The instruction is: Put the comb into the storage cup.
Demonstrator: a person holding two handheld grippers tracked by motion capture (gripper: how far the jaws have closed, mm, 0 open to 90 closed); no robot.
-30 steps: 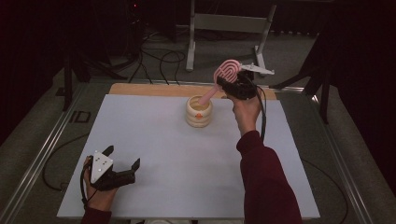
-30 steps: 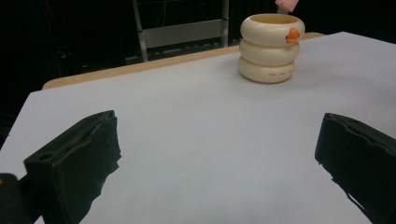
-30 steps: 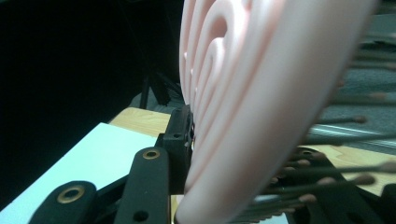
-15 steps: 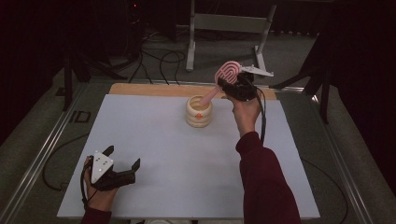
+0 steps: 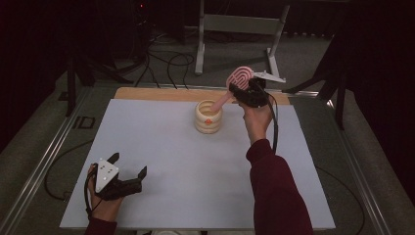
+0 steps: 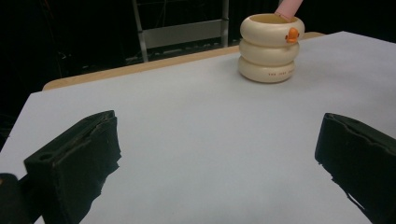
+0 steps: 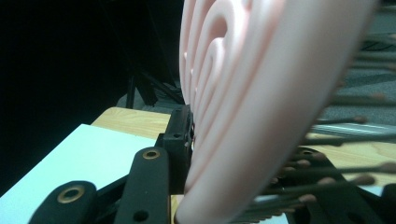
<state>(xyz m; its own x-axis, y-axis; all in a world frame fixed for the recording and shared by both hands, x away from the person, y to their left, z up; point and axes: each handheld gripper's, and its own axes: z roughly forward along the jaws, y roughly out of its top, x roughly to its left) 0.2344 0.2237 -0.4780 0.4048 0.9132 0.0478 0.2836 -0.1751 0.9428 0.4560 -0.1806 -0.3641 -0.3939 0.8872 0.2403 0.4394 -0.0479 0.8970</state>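
A cream ribbed cup (image 5: 207,116) with a small orange mark stands at the far middle of the white table (image 5: 161,161); it also shows in the left gripper view (image 6: 271,46). A pink hairbrush (image 5: 238,81) is held tilted, its handle end dipping into the cup's mouth. My right gripper (image 5: 244,92) is shut on the brush near its head, raised just right of the cup. The brush head (image 7: 252,93) with its bristles looms close in the right gripper view. My left gripper (image 5: 128,172) rests open near the front left of the table, nothing between its fingers.
A wooden board edge (image 5: 161,94) runs along the table's far side. Behind it stand a metal frame (image 5: 240,29) and cables on the floor. Metal rails (image 5: 44,161) flank the table on both sides.
The right gripper with the brush has shifted only slightly; the handle stays in the cup. The left gripper has not moved.
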